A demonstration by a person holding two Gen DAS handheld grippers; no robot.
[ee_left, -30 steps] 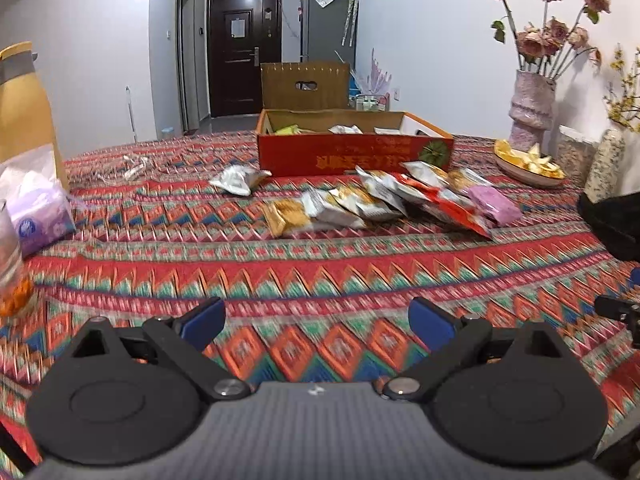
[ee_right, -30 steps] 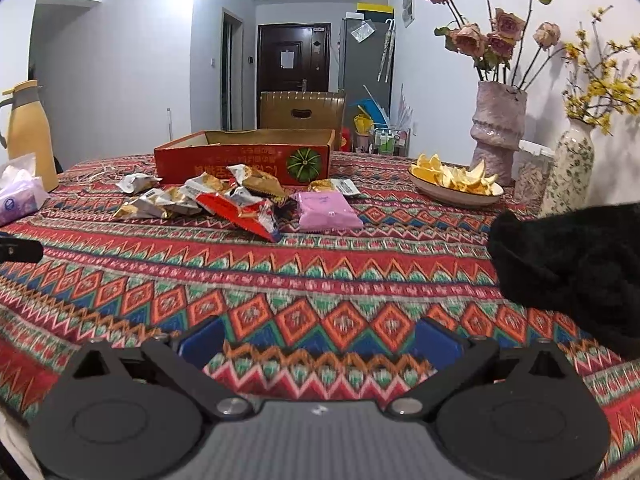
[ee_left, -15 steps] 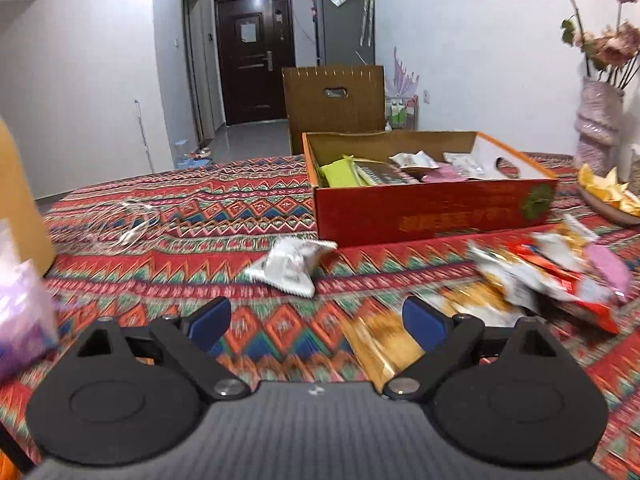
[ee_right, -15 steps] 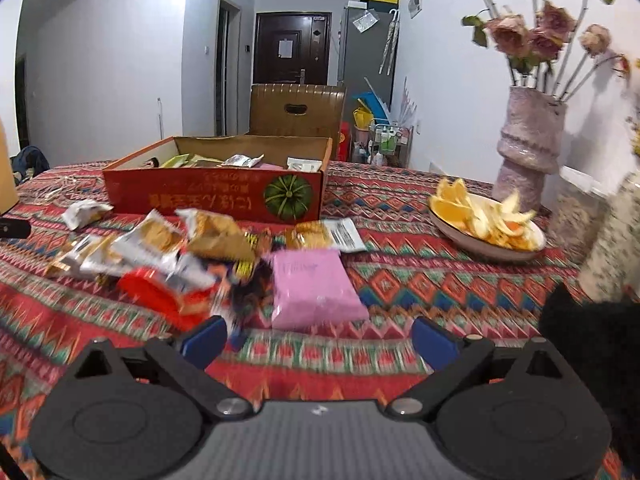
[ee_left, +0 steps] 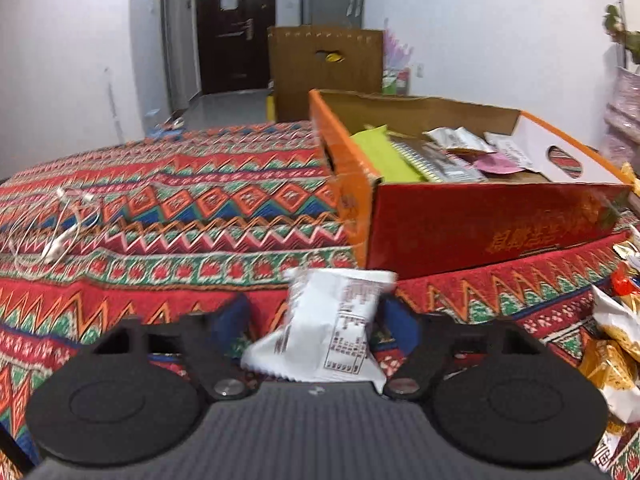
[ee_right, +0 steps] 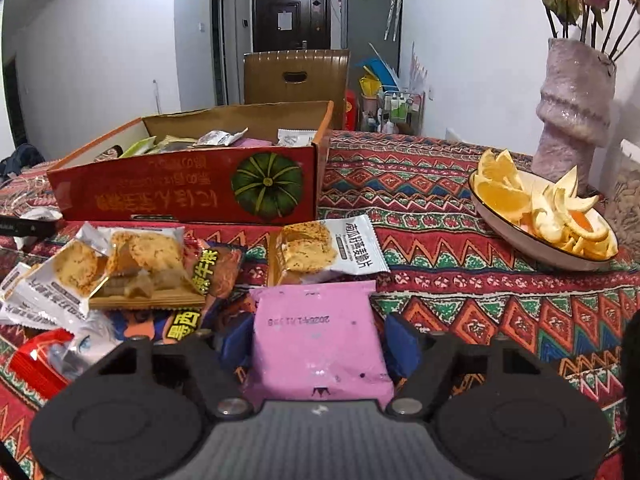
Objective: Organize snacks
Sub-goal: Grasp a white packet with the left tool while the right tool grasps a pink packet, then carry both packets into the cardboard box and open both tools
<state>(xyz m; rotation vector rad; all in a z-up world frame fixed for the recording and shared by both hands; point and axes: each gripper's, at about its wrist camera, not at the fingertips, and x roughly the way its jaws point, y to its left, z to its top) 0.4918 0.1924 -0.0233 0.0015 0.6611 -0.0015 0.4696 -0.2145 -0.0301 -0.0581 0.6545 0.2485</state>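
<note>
A red cardboard box point(ee_left: 492, 224) with several snack packets inside stands on the patterned tablecloth; it also shows in the right wrist view point(ee_right: 184, 194). My left gripper point(ee_left: 316, 324) is open, its blue pads on either side of a white snack packet point(ee_left: 332, 324) lying just before the box. My right gripper point(ee_right: 316, 340) is open around a pink packet point(ee_right: 316, 340) on the cloth. A pile of loose snack packets point(ee_right: 120, 272) lies left of the pink one, and a white-and-orange cracker packet point(ee_right: 324, 248) lies behind it.
A bowl of orange peel point(ee_right: 540, 216) and a pink vase point(ee_right: 572, 112) stand at the right. A white earphone cable point(ee_left: 52, 232) lies on the cloth at the left. A brown chair back point(ee_left: 324, 68) stands behind the table.
Both grippers have moved forward and down toward the table. The white packet now sits between the left fingers and the pink packet between the right fingers.
</note>
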